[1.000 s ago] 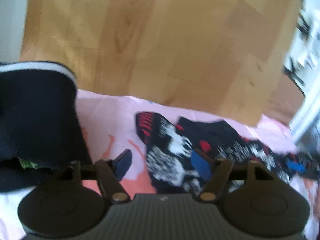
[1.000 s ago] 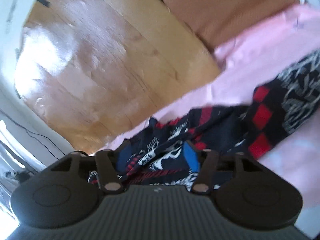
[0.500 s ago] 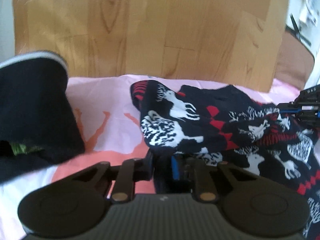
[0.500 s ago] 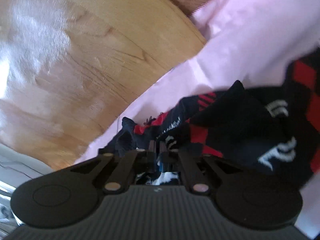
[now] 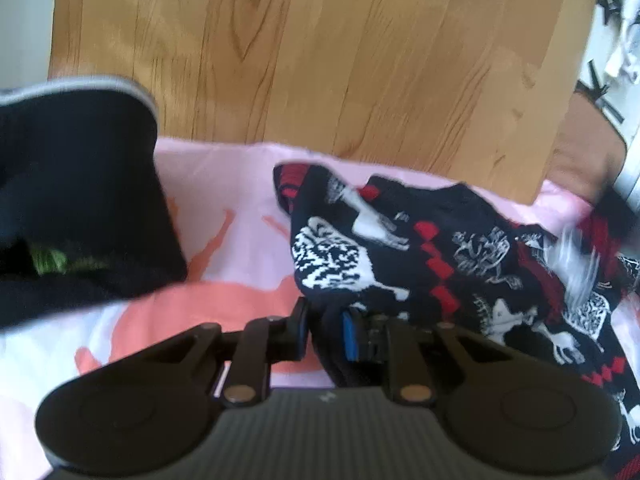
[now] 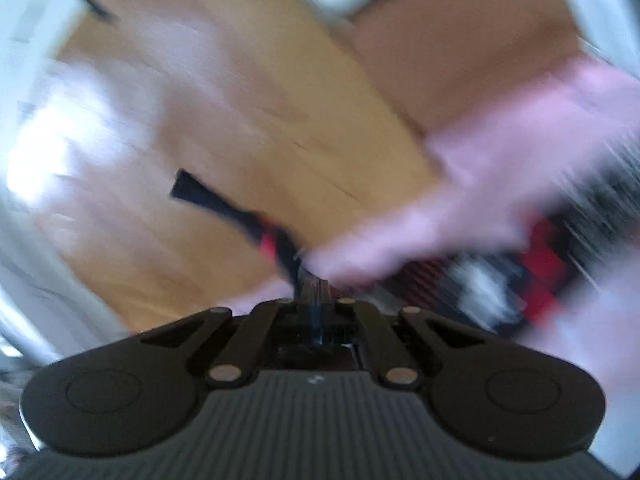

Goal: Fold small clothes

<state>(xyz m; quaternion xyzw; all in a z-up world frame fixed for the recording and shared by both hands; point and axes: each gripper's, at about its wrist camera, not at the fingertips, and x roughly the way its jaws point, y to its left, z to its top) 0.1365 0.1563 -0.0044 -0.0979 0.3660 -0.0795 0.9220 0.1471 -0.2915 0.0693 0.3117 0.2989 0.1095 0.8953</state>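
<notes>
Wooden counter (image 5: 320,60) under a pink cloth (image 5: 224,200), and both tools were clamped on the sweater (image 5: 440,248), left tool (image 5: 325,330) low, right tool (image 6: 314,300) blurred.

- The left gripper (image 5: 325,330) points downward toward 12 o'clock, jaws closed on a fold of dark patterned fabric.
- The right gripper (image 6: 314,292) points downward toward 12 o'clock, jaws fully closed, pinching a thin dark fabric edge; this view is blurred.

Light wooden tabletop (image 5: 320,60), pink printed cloth (image 5: 224,208), bright daylight glare.
</notes>
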